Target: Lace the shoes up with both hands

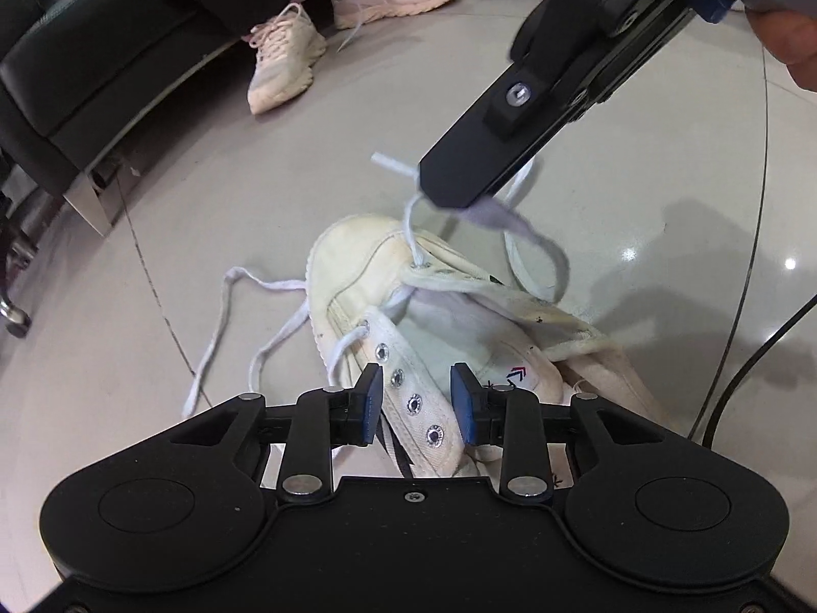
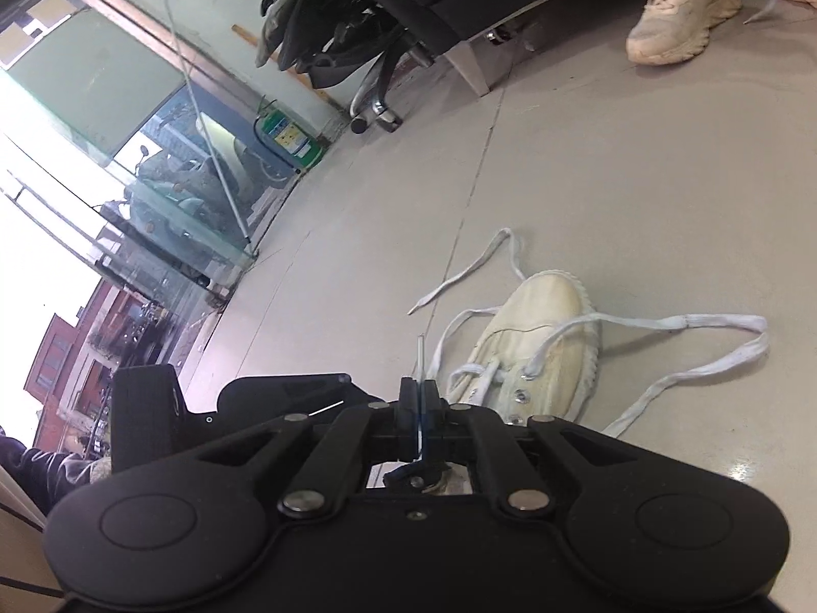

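- Currently, the white canvas shoe [image 1: 408, 306] lies on the pale tiled floor [image 1: 153, 255], toe pointing away from the left camera, its upper spread open and the tongue exposed.
- The left tongs [image 1: 416, 403] stand partly open, with the near eyelet flap [image 1: 408, 398] of the shoe lying between the two blue pads [image 1: 373, 403]; neither pad is seen pressing on it, and the tongs hold nothing.
- The right tongs [image 1: 449, 199] come in from the upper right of the left view, above the far part of the shoe. In the right wrist view the right tongs are closed pad to pad on the white shoelace [image 2: 421, 357], whose clear tip stands up just beyond the pads.
- From that grip the shoelace runs down to a far eyelet on the right side of the shoe; a further loop hangs to the right of the tongs.
- The other end of the shoelace trails loose over the floor to the left of the shoe in the left view.
- Only the eyelets nearest the toe carry lace; the four metal eyelets [image 1: 413, 402] on the near flap are bare.
- Far left stands a black sofa [image 1: 76, 66], and a person's two pale pink trainers [image 1: 286, 56] rest on the floor before it.
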Tool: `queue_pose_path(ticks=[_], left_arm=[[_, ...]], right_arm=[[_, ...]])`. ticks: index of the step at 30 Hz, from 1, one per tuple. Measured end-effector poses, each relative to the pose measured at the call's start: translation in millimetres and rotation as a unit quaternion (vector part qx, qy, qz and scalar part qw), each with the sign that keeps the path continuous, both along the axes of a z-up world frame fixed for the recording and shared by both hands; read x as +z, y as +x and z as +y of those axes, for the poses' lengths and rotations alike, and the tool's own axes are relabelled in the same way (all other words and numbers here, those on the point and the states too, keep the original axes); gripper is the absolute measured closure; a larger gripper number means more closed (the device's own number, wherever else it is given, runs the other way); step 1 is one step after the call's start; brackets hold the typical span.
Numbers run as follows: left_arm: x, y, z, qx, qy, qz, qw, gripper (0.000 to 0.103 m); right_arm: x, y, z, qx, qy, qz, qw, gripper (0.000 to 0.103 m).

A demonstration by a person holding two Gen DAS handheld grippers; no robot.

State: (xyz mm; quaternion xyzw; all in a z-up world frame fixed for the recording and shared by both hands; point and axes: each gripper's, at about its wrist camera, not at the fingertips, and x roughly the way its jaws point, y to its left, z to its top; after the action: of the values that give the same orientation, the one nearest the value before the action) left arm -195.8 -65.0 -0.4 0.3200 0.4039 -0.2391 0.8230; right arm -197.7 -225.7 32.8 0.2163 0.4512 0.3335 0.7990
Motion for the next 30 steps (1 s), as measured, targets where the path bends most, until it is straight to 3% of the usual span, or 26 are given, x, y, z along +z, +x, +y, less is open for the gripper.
queue_pose_path(ticks=[4,6,8,11,13,14,15,17,18,21,24,30], left_arm=[[1.1,-6.4,5.8,0.005,0.004,0.010,0.9999,0.074],[-2.2,-6.2,6.7,0.009,0.015,-0.011,0.9998,0.073],[0.4,-2.7,11.4,0.021,0.012,-0.025,0.9994,0.078],[11.7,9.9,24.9,0.036,-0.023,-0.019,0.9989,0.087],[13.7,20.9,39.8,0.059,-0.068,0.014,0.9958,0.093],[14.1,25.6,47.7,0.072,-0.094,0.030,0.9925,0.098],[13.0,34.0,63.3,0.101,-0.147,0.063,0.9819,0.100],[8.2,44.7,86.5,0.141,-0.212,0.107,0.9610,0.100],[4.7,51.4,99.7,0.163,-0.245,0.134,0.9463,0.100],[-0.6,61.2,117.4,0.196,-0.288,0.172,0.9216,0.100],[-1.1,62.1,118.8,0.199,-0.293,0.178,0.9179,0.100],[-2.6,61.3,116.2,0.189,-0.284,0.172,0.9240,0.100]], right_arm=[[0.8,-0.9,3.0,0.005,-0.002,-0.002,1.000,0.102],[1.4,-1.0,3.5,0.006,-0.005,-0.003,1.000,0.102],[2.0,-1.1,4.0,0.008,-0.009,-0.005,1.000,0.102],[1.0,3.4,17.8,0.035,-0.048,-0.011,0.998,0.102],[0.3,6.8,27.9,0.056,-0.075,-0.015,0.995,0.102],[-0.1,8.4,32.9,0.066,-0.089,-0.018,0.994,0.102],[-0.5,10.1,38.0,0.076,-0.103,-0.020,0.992,0.102],[-1.3,13.4,48.0,0.096,-0.130,-0.024,0.987,0.102],[-1.7,15.1,53.1,0.106,-0.144,-0.026,0.984,0.102],[-2.8,20.0,68.2,0.136,-0.185,-0.033,0.973,0.102],[-10.7,23.7,88.2,0.157,-0.214,-0.015,0.964,0.102],[-19.5,40.3,92.2,0.166,-0.235,0.026,0.957,0.102]])
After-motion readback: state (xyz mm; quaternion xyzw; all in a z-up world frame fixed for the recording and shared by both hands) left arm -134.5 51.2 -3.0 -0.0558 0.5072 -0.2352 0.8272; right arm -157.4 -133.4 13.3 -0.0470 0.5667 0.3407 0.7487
